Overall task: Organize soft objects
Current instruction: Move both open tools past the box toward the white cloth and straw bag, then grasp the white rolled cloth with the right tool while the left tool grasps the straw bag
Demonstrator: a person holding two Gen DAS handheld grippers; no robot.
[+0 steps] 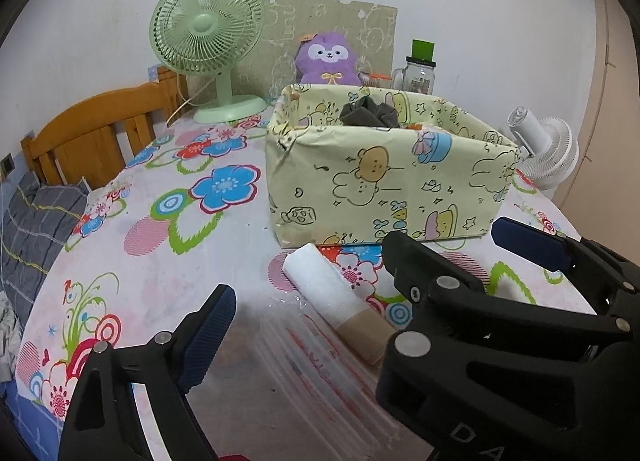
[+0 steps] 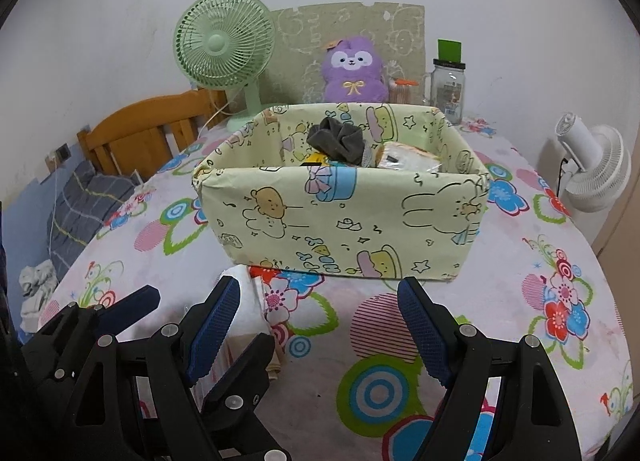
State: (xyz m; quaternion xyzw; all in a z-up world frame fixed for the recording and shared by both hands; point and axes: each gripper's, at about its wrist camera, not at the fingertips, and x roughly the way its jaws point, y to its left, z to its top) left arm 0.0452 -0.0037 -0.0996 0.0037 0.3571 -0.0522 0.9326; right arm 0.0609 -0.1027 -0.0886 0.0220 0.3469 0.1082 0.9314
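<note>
A yellow cartoon-print storage box (image 1: 384, 185) (image 2: 340, 217) stands on the flowered table. It holds a grey cloth (image 2: 338, 139) (image 1: 370, 111) and a pale wrapped item (image 2: 408, 157). A white roll of plastic bags with a brown core (image 1: 340, 301) (image 2: 250, 309) lies in front of the box. My left gripper (image 1: 316, 321) is open over the roll, its fingers on either side. My right gripper (image 2: 320, 321) is open and empty to the right of the roll; it also shows in the left wrist view (image 1: 452, 257). A purple plush toy (image 2: 354, 73) (image 1: 330, 59) sits behind the box.
A green desk fan (image 2: 224, 49) (image 1: 206, 27) stands at the back left, a glass jar with a green lid (image 2: 448, 81) at the back right. A white fan (image 2: 596, 169) is off the table's right edge. A wooden bed frame (image 2: 148, 133) is to the left.
</note>
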